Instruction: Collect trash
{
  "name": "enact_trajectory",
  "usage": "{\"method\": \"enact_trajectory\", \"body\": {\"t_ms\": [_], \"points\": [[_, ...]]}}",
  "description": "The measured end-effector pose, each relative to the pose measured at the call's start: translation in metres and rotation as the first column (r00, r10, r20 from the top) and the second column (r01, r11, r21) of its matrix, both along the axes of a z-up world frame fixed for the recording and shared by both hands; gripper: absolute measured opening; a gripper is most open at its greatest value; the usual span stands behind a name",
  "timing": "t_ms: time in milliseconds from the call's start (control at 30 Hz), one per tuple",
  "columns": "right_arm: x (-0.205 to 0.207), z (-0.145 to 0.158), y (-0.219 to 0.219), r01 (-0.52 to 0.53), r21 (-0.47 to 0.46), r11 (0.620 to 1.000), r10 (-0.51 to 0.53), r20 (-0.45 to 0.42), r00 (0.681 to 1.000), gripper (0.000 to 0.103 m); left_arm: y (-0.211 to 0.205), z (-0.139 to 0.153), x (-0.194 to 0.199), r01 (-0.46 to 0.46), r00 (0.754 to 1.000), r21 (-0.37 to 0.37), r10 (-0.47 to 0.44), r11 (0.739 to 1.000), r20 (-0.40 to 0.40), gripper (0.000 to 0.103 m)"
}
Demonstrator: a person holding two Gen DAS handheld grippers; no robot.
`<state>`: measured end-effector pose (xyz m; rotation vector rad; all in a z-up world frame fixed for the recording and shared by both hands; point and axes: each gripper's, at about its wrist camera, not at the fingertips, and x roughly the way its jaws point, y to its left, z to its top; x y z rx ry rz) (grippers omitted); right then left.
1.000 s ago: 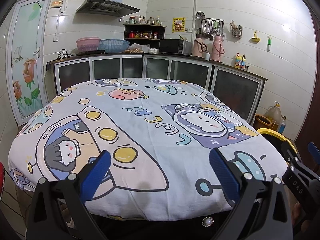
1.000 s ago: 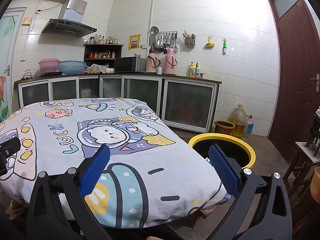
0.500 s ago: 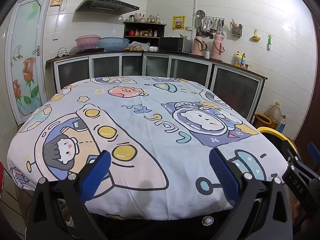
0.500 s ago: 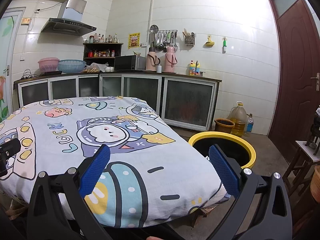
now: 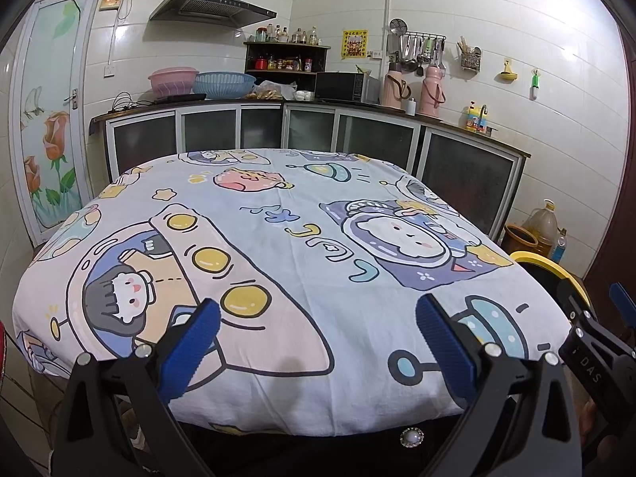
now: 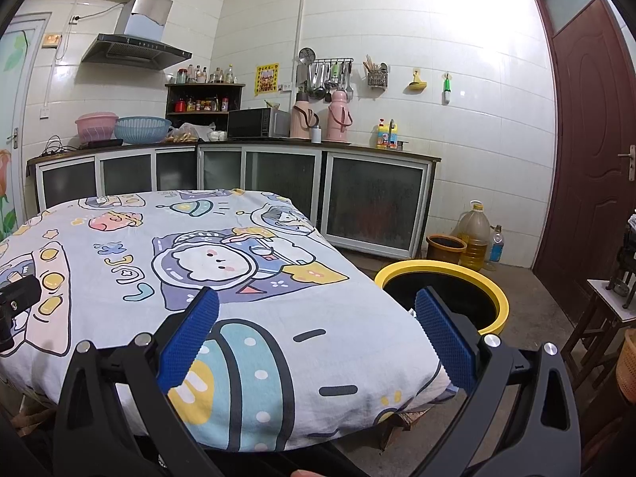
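A table with a cartoon space-print cloth (image 5: 302, 246) fills the middle of both views; it also shows in the right wrist view (image 6: 119, 262). No trash shows on it. A yellow-rimmed black bin (image 6: 445, 298) stands on the floor off the table's right side, and its rim shows in the left wrist view (image 5: 544, 270). My left gripper (image 5: 318, 336) is open and empty over the table's near edge. My right gripper (image 6: 318, 332) is open and empty over the near right corner, just left of the bin.
Kitchen counters with cabinets (image 5: 357, 135) run along the back walls. An oil jug (image 6: 475, 234) and a brown pot (image 6: 445, 248) stand on the floor beyond the bin. A brown door (image 6: 588, 139) and a small stool (image 6: 608, 310) are at right.
Both views have shifted very slightly; the grippers stay open and empty in about the same place.
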<state>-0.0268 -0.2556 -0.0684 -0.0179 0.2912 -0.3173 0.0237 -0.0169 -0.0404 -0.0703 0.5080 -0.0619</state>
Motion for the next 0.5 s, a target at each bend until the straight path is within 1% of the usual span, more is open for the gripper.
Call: {"method": "enact_trajectory", "body": {"t_ms": [500], "points": [[0.0002,-0.0016,-0.0002,0.0,0.001,1.0,0.0,-0.006,1.0,0.095,0.0007,-0.0011,0.0009,0.003,1.0,-0.002,-0.003,1.0,-0.003,0.095]]}}
